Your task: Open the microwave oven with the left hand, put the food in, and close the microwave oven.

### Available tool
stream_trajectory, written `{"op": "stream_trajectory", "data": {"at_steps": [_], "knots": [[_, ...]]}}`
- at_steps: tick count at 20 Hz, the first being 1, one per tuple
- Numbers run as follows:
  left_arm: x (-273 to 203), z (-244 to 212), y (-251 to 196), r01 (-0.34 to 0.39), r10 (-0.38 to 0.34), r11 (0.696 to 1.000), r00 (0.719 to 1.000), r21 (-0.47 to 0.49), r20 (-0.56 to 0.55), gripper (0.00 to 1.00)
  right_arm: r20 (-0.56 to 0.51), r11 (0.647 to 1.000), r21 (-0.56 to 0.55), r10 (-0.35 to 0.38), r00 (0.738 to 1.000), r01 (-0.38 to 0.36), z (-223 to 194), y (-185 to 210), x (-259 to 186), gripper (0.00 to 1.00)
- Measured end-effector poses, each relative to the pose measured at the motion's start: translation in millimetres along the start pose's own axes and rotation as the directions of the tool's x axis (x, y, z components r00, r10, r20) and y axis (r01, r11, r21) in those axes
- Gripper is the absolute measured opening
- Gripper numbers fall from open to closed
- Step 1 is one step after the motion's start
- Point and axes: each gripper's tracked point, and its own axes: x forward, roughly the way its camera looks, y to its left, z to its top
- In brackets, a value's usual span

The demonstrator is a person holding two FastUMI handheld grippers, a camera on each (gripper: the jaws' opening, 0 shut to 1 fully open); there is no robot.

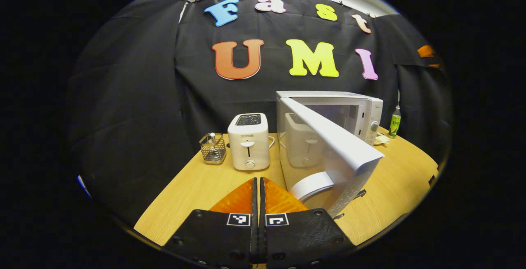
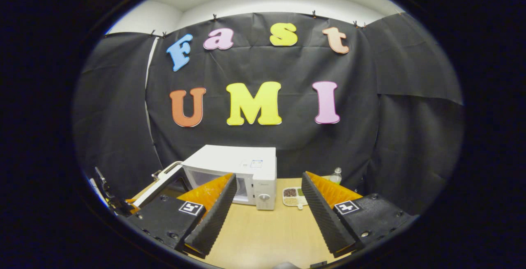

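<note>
The white microwave (image 1: 361, 115) stands at the back of the wooden table, its door (image 1: 328, 145) swung wide open toward me. The door's curved handle (image 1: 312, 185) is just right of my left gripper (image 1: 258, 180), which is shut with nothing between its fingers. In the right gripper view the microwave (image 2: 234, 162) sits ahead with its door (image 2: 160, 187) open to the left. A small plate of food (image 2: 294, 196) lies on the table right of it. My right gripper (image 2: 268, 178) is open and empty, held back over the table.
A white toaster (image 1: 248, 141) and a wire basket (image 1: 213, 149) stand left of the microwave. A green bottle (image 1: 395, 122) and the food plate (image 1: 382, 139) are to its right. Bare tabletop (image 2: 263, 232) lies before the microwave.
</note>
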Motion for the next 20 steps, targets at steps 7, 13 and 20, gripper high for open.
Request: {"op": "stream_trajectory", "data": {"at_steps": [7, 13, 20], "knots": [[5.1, 10.4, -75.3, 0.107, -0.107, 0.994, 0.994, 0.022, 0.003, 0.0, -0.021, 1.0, 0.026, 0.004, 1.0, -0.003, -9.7, -22.8, -1.2, 0.92], [20.4, 17.6, -147.5, 0.177, -0.176, 0.983, 0.984, 0.046, -0.014, 0.0, -0.049, 0.999, 0.036, 0.024, 0.999, -0.022, -20.9, -54.4, 3.6, 0.92], [55.0, 30.2, -206.0, 0.165, -0.165, 0.985, 0.986, 0.052, -0.014, 0.0, -0.068, 0.994, 0.027, 0.104, 0.992, -0.102, -29.2, -83.3, 15.9, 0.92]]}}
